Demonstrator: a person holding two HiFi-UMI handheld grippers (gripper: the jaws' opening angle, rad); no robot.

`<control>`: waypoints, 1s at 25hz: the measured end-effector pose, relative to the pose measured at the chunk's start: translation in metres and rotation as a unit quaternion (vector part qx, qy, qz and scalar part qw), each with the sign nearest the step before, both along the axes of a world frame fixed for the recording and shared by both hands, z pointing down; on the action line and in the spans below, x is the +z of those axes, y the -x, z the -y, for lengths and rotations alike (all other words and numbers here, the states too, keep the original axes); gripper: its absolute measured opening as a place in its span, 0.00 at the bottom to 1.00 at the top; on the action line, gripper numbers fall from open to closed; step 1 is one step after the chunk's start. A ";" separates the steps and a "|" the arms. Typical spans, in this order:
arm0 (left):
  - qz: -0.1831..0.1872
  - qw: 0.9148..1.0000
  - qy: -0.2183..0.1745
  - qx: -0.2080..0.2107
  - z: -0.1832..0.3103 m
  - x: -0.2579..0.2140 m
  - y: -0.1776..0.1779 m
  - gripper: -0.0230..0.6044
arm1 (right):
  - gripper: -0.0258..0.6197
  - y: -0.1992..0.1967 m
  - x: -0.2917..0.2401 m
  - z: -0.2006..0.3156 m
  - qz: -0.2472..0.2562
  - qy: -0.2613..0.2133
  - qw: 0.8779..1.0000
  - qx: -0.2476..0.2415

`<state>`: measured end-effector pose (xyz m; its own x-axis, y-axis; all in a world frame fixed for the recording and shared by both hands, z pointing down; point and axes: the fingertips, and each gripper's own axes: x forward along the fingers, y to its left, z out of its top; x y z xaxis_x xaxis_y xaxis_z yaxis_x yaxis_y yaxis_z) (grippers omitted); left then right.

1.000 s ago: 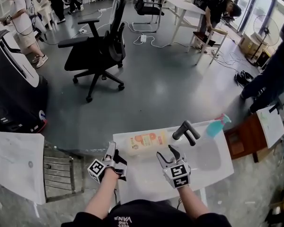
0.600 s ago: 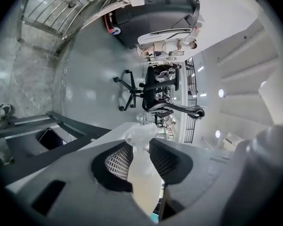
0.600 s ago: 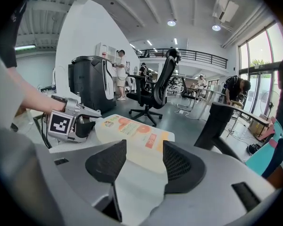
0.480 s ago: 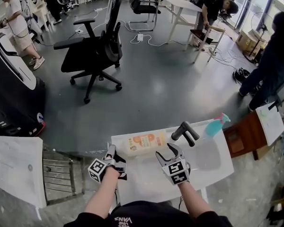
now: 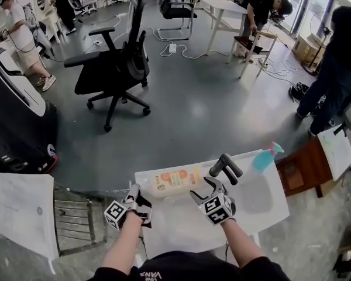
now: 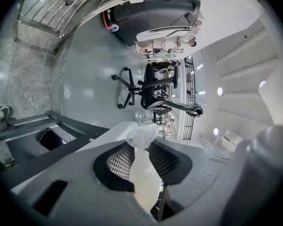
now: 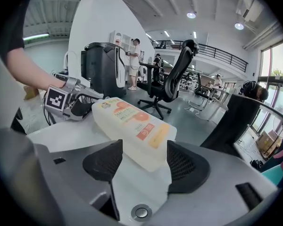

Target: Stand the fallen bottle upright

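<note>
A pale bottle (image 5: 175, 180) with an orange label lies on its side on the white table (image 5: 181, 227). My left gripper (image 5: 139, 193) is at its left, cap end. In the left gripper view the jaws are closing, and the pads (image 6: 119, 160) press on the narrow neck (image 6: 144, 173) below the cap (image 6: 142, 134). My right gripper (image 5: 206, 189) is at the bottle's right, base end, its jaws opening. In the right gripper view the bottle's base (image 7: 148, 147) sits between the wide fingers (image 7: 104, 161) without touching them. That view also shows the left gripper (image 7: 80, 102) at the far end.
A black bent handle (image 5: 225, 165) stands on the table just right of the bottle, with a teal spray bottle (image 5: 264, 156) beyond it. A metal rack (image 5: 76, 215) is on the left and a brown stool (image 5: 301, 168) on the right. An office chair (image 5: 114, 63) and people stand farther off.
The left gripper's jaws have closed on the bottle's cap end. The right gripper has sunk toward the bottle's base end, rolled a little and spread its jaws wider.
</note>
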<state>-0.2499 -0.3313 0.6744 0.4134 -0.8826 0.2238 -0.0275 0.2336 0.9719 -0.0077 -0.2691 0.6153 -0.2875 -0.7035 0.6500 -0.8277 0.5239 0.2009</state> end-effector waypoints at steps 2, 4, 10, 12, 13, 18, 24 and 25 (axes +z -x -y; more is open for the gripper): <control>0.009 1.000 -0.011 0.003 0.003 -0.008 0.001 0.20 | 0.42 -0.002 0.000 0.001 0.003 -0.005 1.000 -0.002; 0.024 0.999 -0.025 0.008 0.006 -0.018 0.002 0.20 | 0.41 -0.002 0.000 -0.001 0.014 -0.009 1.000 -0.001; 0.088 0.992 -0.084 0.037 0.021 -0.063 0.002 0.20 | 0.42 0.002 -0.001 -0.006 0.046 -0.013 0.999 -0.001; 0.109 0.987 -0.105 0.051 0.026 -0.082 -0.002 0.19 | 0.42 0.003 0.001 -0.009 0.060 -0.012 0.998 -0.001; 0.118 0.984 -0.116 0.058 0.029 -0.092 -0.004 0.19 | 0.42 0.003 0.001 -0.010 0.068 -0.012 0.998 0.000; 0.165 0.968 -0.163 0.099 0.041 -0.134 -0.026 0.19 | 0.42 0.001 0.004 -0.014 0.101 -0.011 0.995 0.009; 0.209 0.943 -0.214 0.144 0.055 -0.176 -0.064 0.19 | 0.42 -0.005 0.007 -0.019 0.120 -0.012 0.993 0.009; 0.216 0.939 -0.221 0.152 0.058 -0.182 -0.071 0.19 | 0.42 -0.005 0.008 -0.019 0.122 -0.011 0.992 0.010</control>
